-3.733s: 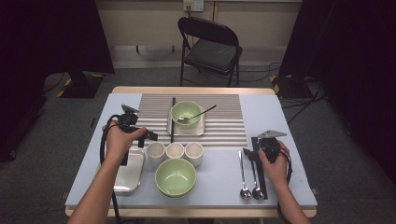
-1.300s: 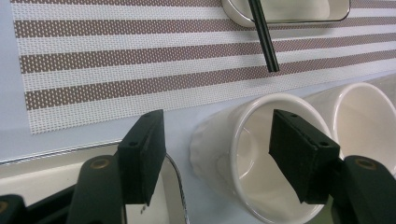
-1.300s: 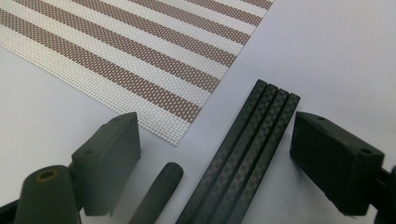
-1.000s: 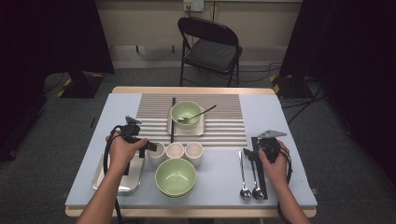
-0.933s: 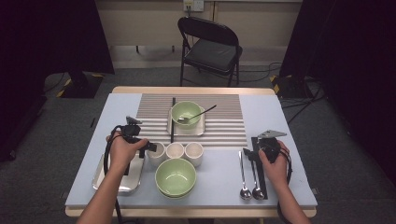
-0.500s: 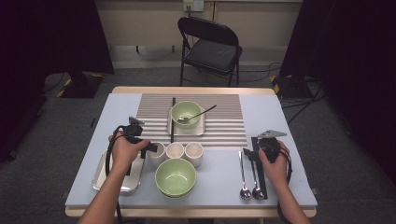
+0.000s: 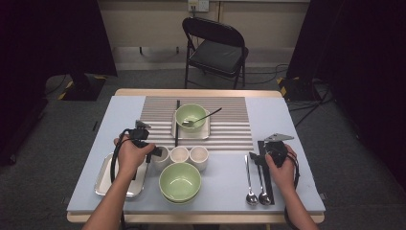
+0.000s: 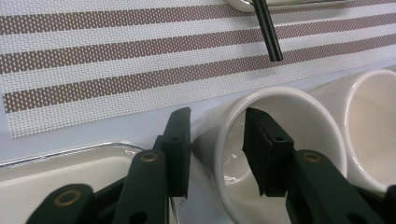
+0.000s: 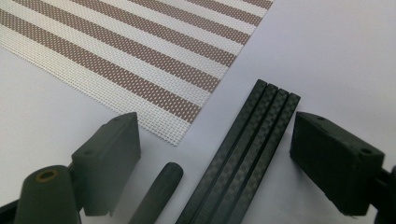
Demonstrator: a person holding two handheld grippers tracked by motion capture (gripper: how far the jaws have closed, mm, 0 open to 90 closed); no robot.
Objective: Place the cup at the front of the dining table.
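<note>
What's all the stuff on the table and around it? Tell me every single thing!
table: one, pale blue top
striped mat: one, brown and white, far middle
small tray: one, silvery, on the mat
green bowls: two, one with a spoon on the small tray, one near the front edge
white cups: three, in a row, left, middle, right
metal tray: one, silvery, front left
spoons: two, silvery, front right
black sticks: a bunch, beside the spoons
folding chair: one, black, behind the table
left gripper: black, jaws just closing astride the left cup's rim
right gripper: black, open over the sticks
</note>
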